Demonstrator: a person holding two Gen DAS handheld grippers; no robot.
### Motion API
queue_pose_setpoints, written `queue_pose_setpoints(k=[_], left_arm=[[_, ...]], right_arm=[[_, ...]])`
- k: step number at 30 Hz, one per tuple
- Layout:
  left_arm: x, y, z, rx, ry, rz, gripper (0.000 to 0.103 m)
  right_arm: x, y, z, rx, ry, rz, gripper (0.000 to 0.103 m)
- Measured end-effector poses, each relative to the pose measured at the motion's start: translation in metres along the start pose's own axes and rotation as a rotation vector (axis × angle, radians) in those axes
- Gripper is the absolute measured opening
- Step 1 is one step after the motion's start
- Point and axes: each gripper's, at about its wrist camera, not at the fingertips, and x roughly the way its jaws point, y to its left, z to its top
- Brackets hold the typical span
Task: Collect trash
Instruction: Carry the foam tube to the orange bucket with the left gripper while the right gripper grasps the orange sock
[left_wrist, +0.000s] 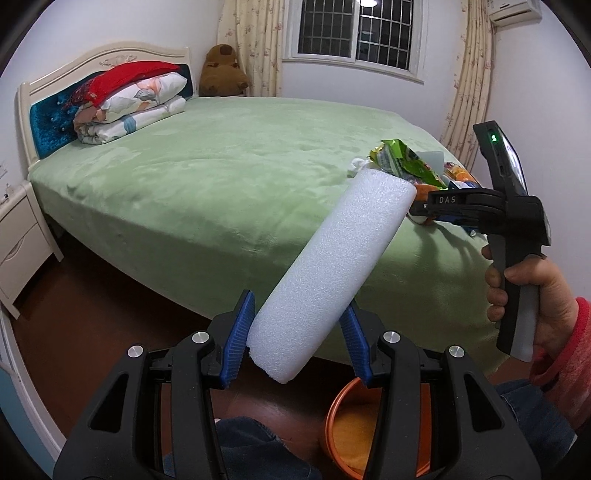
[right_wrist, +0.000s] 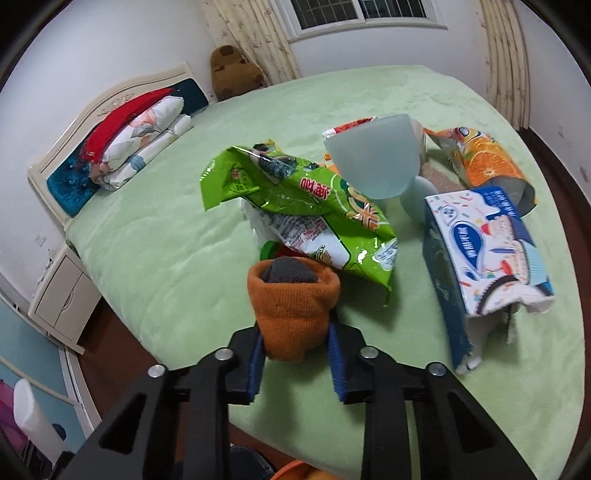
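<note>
A green-blanketed bed (left_wrist: 221, 155) fills the curtained room. Left tongs (left_wrist: 297, 339) clamp a white foam cylinder (left_wrist: 332, 273) above its near edge; right tongs (right_wrist: 295, 354) clamp an orange knit sock roll (right_wrist: 295, 306) beside the green snack wrapper (right_wrist: 306, 206).

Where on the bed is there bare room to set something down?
The green sheet is bare between the folded bedding, plush toy and green wrapper. It is crowded on the right: wrapper, cup, orange bag and box lie close together.
</note>
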Motion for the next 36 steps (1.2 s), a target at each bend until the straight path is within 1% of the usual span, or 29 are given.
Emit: queue_pose_setpoints(k=[2, 6, 10, 13, 16, 18, 22, 24, 28, 32, 35, 36], left_arm=[[0.000, -0.002, 0.002, 0.001, -0.001, -0.006, 0.046], [-0.001, -0.007, 0.003, 0.012, -0.002, -0.010, 0.046], [-0.004, -0.012, 0.002, 0.025, 0.000, -0.012, 0.046], [-0.005, -0.016, -0.002, 0.040, 0.022, -0.023, 0.046], [0.005, -0.024, -0.017, 0.042, 0.106, -0.069, 0.046], [0.018, -0.033, -0.034, 0.047, 0.186, -0.098, 0.046], [0.040, -0.052, -0.068, 0.062, 0.330, -0.129, 0.046], [0.051, -0.061, -0.086, 0.069, 0.410, -0.134, 0.046], [0.079, -0.074, -0.123, 0.057, 0.578, -0.162, 0.046], [0.104, -0.081, -0.145, 0.050, 0.680, -0.149, 0.046], [0.114, -0.082, -0.156, 0.057, 0.723, -0.129, 0.046], [0.116, -0.083, -0.159, 0.062, 0.731, -0.120, 0.046]], right_arm=[[-0.007, -0.001, -0.002, 0.003, -0.002, 0.025, 0.026], [-0.027, 0.003, -0.010, -0.048, -0.025, 0.045, 0.026], [-0.063, -0.001, -0.028, -0.096, -0.052, 0.068, 0.026], [-0.085, -0.005, -0.044, -0.131, -0.041, 0.089, 0.026], [-0.102, -0.009, -0.065, -0.173, -0.031, 0.079, 0.026], [-0.113, -0.017, -0.084, -0.184, -0.013, 0.077, 0.026], [-0.121, -0.029, -0.119, -0.190, 0.022, 0.058, 0.026], [-0.122, -0.033, -0.135, -0.191, 0.049, 0.051, 0.026], [-0.109, -0.042, -0.173, -0.186, 0.135, 0.042, 0.027], [-0.087, -0.051, -0.201, -0.168, 0.221, 0.031, 0.027], [-0.073, -0.056, -0.215, -0.156, 0.265, 0.028, 0.027], [-0.068, -0.058, -0.220, -0.154, 0.278, 0.024, 0.030]])
